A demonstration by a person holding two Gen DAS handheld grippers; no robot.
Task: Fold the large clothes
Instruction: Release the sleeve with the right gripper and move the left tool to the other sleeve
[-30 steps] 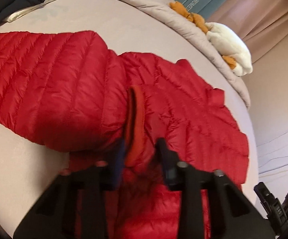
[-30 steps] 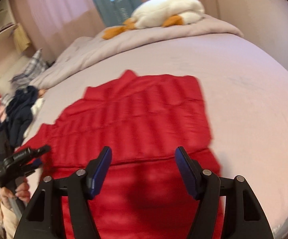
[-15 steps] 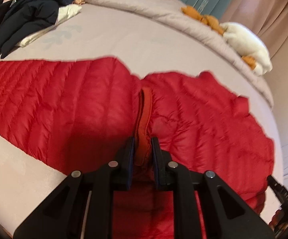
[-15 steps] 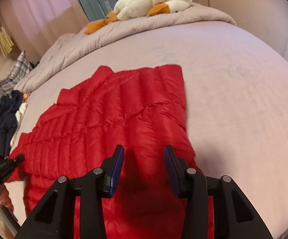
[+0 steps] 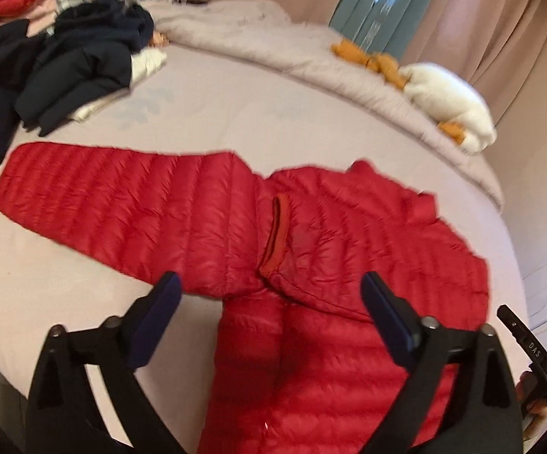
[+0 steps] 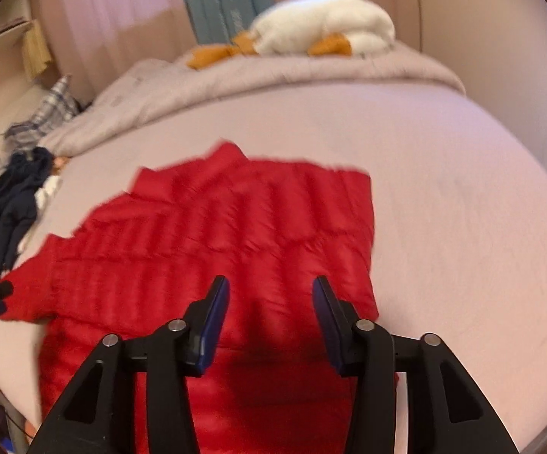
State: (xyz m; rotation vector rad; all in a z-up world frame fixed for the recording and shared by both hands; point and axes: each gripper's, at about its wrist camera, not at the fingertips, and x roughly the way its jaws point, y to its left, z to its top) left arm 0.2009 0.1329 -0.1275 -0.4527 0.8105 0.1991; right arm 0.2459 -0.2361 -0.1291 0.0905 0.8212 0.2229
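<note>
1. Lying flat mid-bed (image 5: 311, 113), one red down jacket (image 5: 349, 227) has a sleeve (image 5: 122, 196) spread toward the left edge, ready for folding.
2. Left gripper (image 5: 269, 302) hovers with jaws wide, empty.
3. Right gripper (image 6: 269, 306) hovers half-open, holding nothing.
4. One plush duck (image 6: 326, 26) sits at the far edge.

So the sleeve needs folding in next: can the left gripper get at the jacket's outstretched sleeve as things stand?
Probably yes. The left gripper is open and empty above the red puffer jacket, and the sleeve lies flat on the bed with nothing on it.
</note>
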